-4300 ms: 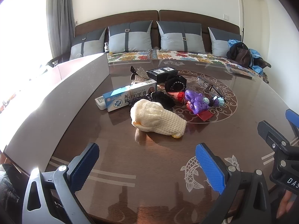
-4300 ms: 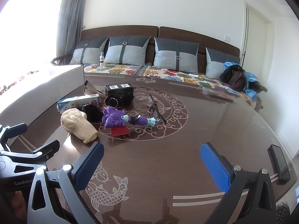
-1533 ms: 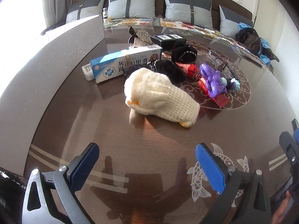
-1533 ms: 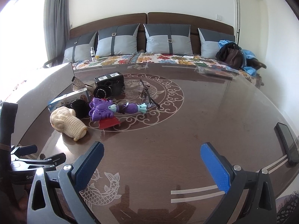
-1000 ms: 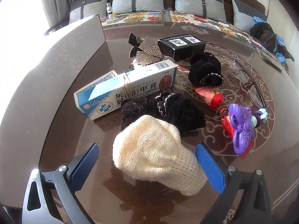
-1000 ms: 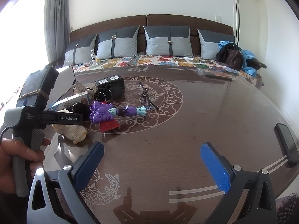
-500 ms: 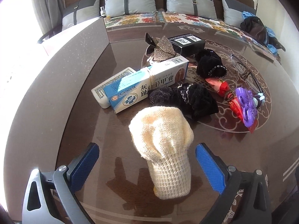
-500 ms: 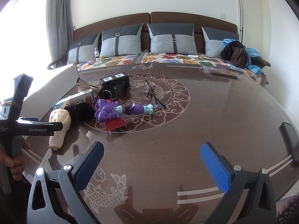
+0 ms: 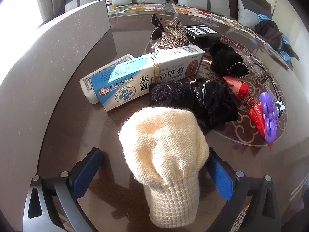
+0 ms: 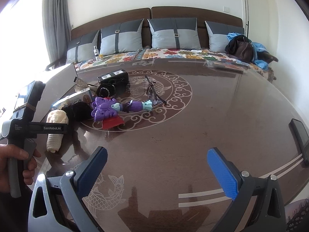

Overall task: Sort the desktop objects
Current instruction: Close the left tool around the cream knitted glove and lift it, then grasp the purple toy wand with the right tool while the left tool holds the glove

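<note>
While the cream knitted glove lies flat near the surface's left edge, the left gripper straddles it with its blue fingers spread wide, one on either side, not pinching the knit. Just beyond the glove sit a black fabric bundle and a blue-and-white medicine box, with a purple toy nearer the surface's middle. The right gripper hovers over bare surface near the front edge, fingers apart and empty.
</note>
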`<act>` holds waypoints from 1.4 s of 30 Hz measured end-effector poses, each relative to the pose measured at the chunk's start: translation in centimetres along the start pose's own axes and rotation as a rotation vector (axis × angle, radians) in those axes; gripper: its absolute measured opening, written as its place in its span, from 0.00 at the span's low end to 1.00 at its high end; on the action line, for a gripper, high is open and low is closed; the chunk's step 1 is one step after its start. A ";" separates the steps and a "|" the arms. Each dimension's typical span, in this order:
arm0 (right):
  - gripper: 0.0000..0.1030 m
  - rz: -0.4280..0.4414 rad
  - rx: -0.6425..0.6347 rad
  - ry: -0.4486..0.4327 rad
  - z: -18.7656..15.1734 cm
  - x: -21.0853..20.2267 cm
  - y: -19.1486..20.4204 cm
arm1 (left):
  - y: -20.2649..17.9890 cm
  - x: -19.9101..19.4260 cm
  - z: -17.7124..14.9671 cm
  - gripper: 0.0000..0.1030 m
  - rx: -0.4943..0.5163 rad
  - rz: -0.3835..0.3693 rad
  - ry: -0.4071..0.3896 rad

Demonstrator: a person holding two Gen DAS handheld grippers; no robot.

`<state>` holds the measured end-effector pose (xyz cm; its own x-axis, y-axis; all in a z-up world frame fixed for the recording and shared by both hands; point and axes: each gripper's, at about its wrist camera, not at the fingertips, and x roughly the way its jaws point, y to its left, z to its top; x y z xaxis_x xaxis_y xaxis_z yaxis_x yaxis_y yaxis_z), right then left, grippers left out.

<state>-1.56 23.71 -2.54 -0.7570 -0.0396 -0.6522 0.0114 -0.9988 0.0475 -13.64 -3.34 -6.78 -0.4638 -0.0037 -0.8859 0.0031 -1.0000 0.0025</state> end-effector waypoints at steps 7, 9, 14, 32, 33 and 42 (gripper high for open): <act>1.00 0.016 -0.026 0.029 -0.5 0.5 0.7 | 0.8 -0.3 -0.5 1.00 0.053 -0.028 0.004; 1.00 0.019 -0.031 0.038 -0.6 0.7 0.8 | 1.0 -0.4 -0.5 1.00 0.057 -0.031 -0.003; 1.00 0.018 -0.054 0.057 -1.1 1.1 1.3 | 1.3 -0.9 -0.8 0.86 0.079 -0.042 -0.036; 1.00 0.176 -0.070 0.164 -2.8 2.7 2.6 | 1.8 -3.2 -3.8 0.51 0.136 -0.081 -0.094; 1.00 0.183 -0.061 0.171 -2.8 2.8 2.6 | 1.7 -3.2 -3.9 0.51 0.137 -0.083 -0.097; 1.00 0.199 0.138 0.192 -1.0 3.5 0.2 | 1.9 -3.2 -4.0 0.51 0.151 -0.096 -0.101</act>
<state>-3.54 23.34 -5.56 -0.6115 -0.2518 -0.7501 0.0483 -0.9581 0.2822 -8.63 -5.19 -5.80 -0.5424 0.0987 -0.8343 -0.1741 -0.9847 -0.0033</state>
